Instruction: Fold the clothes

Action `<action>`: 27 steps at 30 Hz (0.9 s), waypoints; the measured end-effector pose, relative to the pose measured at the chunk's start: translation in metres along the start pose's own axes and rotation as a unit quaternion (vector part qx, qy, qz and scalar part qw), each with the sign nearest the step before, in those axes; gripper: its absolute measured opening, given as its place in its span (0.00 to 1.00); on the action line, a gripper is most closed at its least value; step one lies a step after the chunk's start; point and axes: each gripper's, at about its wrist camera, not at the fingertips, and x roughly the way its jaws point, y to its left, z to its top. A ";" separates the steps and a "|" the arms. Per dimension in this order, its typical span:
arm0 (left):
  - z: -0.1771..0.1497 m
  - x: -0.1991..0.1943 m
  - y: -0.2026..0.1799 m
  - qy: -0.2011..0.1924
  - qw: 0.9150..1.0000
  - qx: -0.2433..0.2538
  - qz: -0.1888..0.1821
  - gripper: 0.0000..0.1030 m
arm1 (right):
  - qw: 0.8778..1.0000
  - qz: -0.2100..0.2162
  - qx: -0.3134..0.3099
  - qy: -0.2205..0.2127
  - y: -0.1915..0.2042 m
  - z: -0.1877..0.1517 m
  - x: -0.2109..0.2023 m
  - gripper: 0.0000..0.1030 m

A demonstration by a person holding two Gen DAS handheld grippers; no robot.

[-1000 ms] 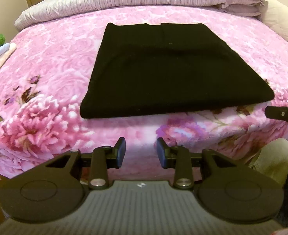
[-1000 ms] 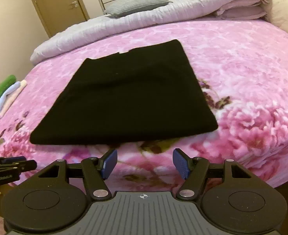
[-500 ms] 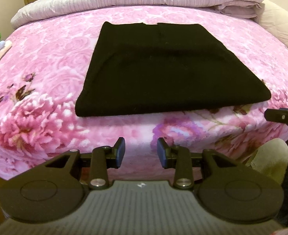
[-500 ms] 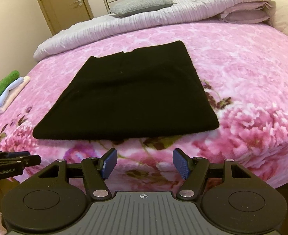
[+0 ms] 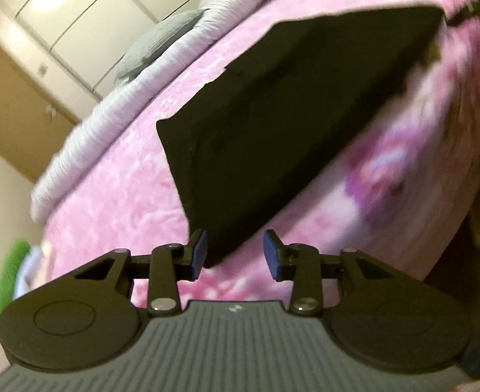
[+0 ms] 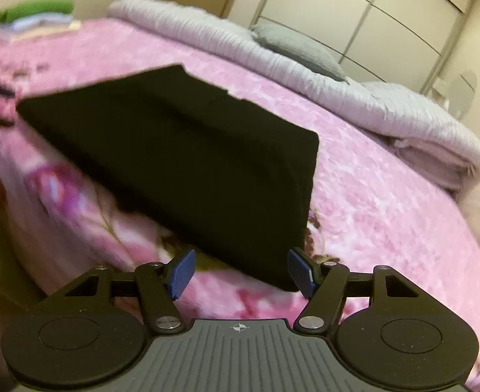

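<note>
Left wrist view, left to right:

- Folded stack [image 5: 11,274]: green piece over pale ones, blurred, at the far left edge of the bed.
- Door [image 5: 17,111]: tan, in the wall behind the bed.
- Quilt [image 5: 115,121]: pale lilac, ribbed, bunched along the head of the bed.
- Pillow [image 5: 161,39]: grey, resting on the quilt.
- Bedspread [image 5: 115,209]: pink with a flower print, covering the bed.
- Left gripper [image 5: 235,254]: jaws opening, not pressed on anything. The near corner of the black garment [image 5: 292,124] sits in the gap between them, close beside the left blue pad [image 5: 199,254]; contact cannot be told.
- Black garment: folded into a flat rectangle, lying on the bedspread near the foot edge of the bed.

Right wrist view, left to right:

- Folded stack [image 6: 37,16]: on the far corner of the bed.
- Black garment [image 6: 187,163]: flat on the bedspread [image 6: 387,215], its near right corner reaching down to the jaws.
- Right gripper [image 6: 241,272]: jaws spread wide and holding nothing; the garment's corner lies between them, just beside the right blue pad [image 6: 302,271].
- Pillow [image 6: 298,52] and quilt [image 6: 354,91]: along the head of the bed.
- Wardrobe doors [image 6: 354,6]: pale panels behind.
</note>
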 end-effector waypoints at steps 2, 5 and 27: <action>-0.001 0.007 0.002 0.003 1.000 0.008 -0.001 0.33 | 0.999 0.020 0.037 0.010 -0.009 -0.001 0.007 0.64; -0.004 0.013 0.021 0.017 0.996 -0.074 -0.042 0.33 | 0.993 0.053 0.103 0.026 -0.024 -0.003 0.017 0.64; -0.110 0.097 0.107 0.023 0.538 -0.811 -0.228 0.43 | 0.657 0.199 0.727 0.019 -0.142 -0.104 0.071 0.64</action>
